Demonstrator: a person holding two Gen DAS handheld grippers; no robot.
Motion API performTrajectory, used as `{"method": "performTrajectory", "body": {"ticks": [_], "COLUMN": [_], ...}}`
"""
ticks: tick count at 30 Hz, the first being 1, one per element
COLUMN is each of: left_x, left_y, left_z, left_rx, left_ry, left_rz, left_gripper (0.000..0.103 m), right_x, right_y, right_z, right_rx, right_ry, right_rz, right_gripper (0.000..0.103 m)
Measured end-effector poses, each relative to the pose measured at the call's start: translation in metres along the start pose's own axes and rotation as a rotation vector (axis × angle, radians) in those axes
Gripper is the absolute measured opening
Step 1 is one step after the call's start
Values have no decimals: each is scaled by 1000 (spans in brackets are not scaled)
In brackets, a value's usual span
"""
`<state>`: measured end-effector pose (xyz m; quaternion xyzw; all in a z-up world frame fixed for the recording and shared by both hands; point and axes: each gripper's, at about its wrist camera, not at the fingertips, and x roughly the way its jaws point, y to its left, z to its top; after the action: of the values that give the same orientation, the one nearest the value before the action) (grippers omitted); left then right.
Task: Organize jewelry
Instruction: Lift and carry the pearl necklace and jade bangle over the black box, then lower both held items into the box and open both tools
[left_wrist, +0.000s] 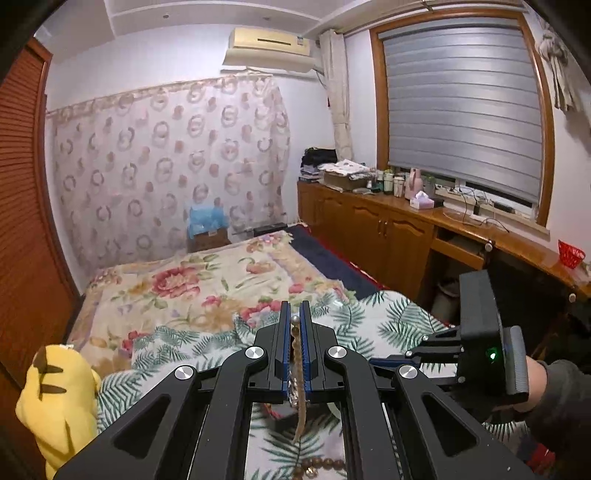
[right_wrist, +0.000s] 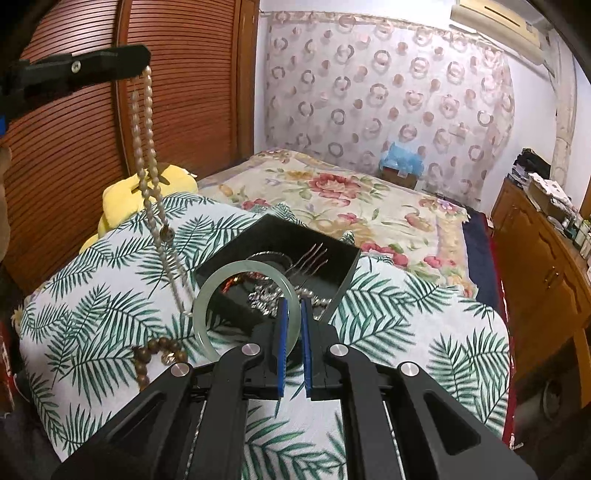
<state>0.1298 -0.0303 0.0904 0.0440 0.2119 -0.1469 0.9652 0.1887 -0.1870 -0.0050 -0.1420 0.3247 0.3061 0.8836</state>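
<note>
Jewelry (right_wrist: 273, 295) is lying tangled in the black box (right_wrist: 343, 273) while the right gripper (right_wrist: 291, 314) is clamping a jade bangle (right_wrist: 207, 291) and the left gripper (left_wrist: 294, 314) is pinching a bead necklace (right_wrist: 147, 122).

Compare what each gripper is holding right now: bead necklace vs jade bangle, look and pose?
The bead necklace is a limp strand of small pale beads; the jade bangle is one rigid, smooth, pale green ring.
The necklace hangs from the left gripper with its lower end on the leaf-print cover; the bangle is held by the right gripper, tilted over the black tray.
Shared: each is pinched between shut blue pads.
</note>
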Motion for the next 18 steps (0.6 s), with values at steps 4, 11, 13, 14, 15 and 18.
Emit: {"method": "performTrajectory", "body": {"ticks": [4,11,13,14,15,18], "left_x": [7,22,26,28,32,40], "left_y": [6,12,12,12,12,13], "left_z": [15,38,45,47,48,48], "left_rx": [-5,-7,-5,-2,0,-2], "left_ry": [-7,-14,-13,-11,-8,9], "left_rz": [3,5,1,1,1,1], "left_gripper": [4,4,4,4,4,4], "right_x": [8,21,25,27,29,37], "right_y": [-9,-25,-27,-29,-30,-31], "right_z": [11,29,32,33,34,34], "right_rx": [2,13,15,16,17,16], "right_ry": [4,4,5,6,8,18], "right_rz": [0,7,13,16,18,25], "right_gripper": [8,8,8,8,8,8]}}
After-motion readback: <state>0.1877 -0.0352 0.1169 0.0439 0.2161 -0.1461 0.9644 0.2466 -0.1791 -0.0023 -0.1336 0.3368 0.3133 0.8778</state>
